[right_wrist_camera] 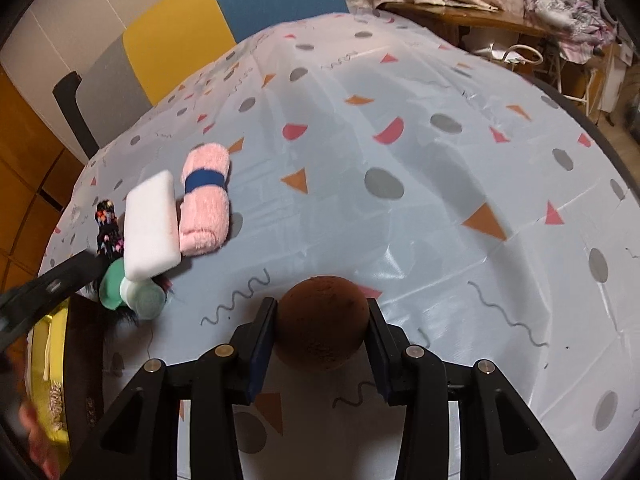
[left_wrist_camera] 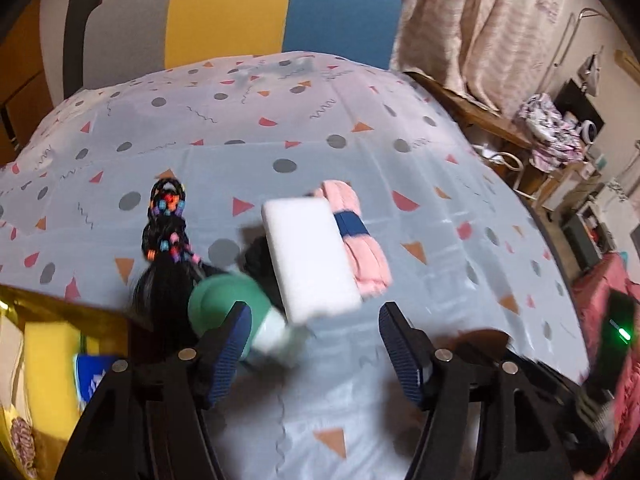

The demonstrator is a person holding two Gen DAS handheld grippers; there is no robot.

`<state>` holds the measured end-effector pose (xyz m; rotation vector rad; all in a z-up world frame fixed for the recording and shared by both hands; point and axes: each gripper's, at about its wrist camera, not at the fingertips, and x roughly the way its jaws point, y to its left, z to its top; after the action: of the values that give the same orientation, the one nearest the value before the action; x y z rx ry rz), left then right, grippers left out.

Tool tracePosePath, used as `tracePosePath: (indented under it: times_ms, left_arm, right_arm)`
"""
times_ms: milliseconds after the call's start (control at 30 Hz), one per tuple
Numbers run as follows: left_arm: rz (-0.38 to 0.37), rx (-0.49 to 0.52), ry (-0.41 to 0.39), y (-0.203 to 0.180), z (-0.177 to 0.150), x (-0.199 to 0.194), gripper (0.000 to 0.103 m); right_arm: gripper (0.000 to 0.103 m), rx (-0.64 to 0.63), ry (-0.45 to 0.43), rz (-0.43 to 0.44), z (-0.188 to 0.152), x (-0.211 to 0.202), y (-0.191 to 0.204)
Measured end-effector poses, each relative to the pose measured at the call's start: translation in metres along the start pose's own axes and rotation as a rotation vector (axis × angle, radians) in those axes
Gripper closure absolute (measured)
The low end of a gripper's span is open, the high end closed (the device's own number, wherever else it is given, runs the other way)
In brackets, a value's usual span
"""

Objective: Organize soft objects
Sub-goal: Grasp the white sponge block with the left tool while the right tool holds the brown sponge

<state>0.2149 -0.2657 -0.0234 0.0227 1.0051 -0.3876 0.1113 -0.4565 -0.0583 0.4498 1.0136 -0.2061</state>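
Patterned cloth covers your counter (right_wrist_camera: 400,168), where sponge (right_wrist_camera: 150,226), pink towel (right_wrist_camera: 206,200) and green puff (right_wrist_camera: 138,294) cluster at left. Your right tongs (right_wrist_camera: 322,330) clench the brown ball (right_wrist_camera: 322,322); your left tongs (left_wrist_camera: 316,340) gape empty. Carry it beside the cluster next, I'd judge.

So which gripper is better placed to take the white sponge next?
Left, probably. The left gripper is open and empty, with the sponge just ahead of its fingertips. The right gripper is shut on the brown ball, further from the pile.
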Motion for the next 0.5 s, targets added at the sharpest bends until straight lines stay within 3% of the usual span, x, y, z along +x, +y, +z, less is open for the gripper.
tracePosePath:
  times_ms: [300,400,500]
  left_arm:
    - [0.080,0.143,-0.012,-0.025,0.016,0.037,0.033]
    - [0.115,0.177,-0.019,-0.032,0.022,0.047,0.019]
    - [0.142,0.186,-0.005,-0.034,0.027,0.059,0.019]
  right_arm:
    - [0.060,0.007,-0.009,0.017,0.002,-0.004,0.000]
    - [0.060,-0.003,-0.014,0.017,0.002,-0.005,0.003]
    - [0.060,-0.012,-0.015,0.019,0.002,-0.005,0.005]
